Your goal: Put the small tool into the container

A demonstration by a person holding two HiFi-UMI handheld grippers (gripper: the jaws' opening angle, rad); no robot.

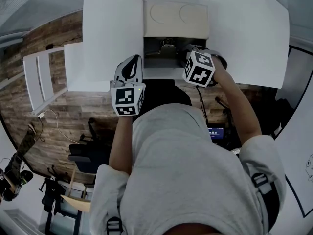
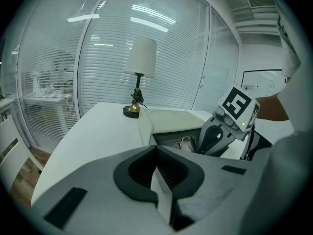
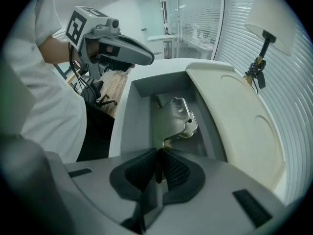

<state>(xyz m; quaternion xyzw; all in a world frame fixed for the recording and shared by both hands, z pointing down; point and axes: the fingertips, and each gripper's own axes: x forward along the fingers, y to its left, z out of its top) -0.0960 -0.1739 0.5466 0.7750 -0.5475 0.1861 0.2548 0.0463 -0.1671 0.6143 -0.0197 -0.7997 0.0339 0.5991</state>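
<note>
In the head view, the white desk carries the container, whose beige lid lies open behind it. The small tool is inside the open part. My left tongs hang at the near edge of the desk. My right tongs reach into the container from the right side.

In the left gripper view, my left tongs are closed together with nothing between them, and they are raised above the desk. A lamp stands at the far side.

In the right gripper view, my right tongs are closed together. The metal tool lies flat on the container floor. Its long axis runs straight away from my tongs, with the narrow end just at the tips and the broad end far. I cannot tell if the pads pinch it
</note>
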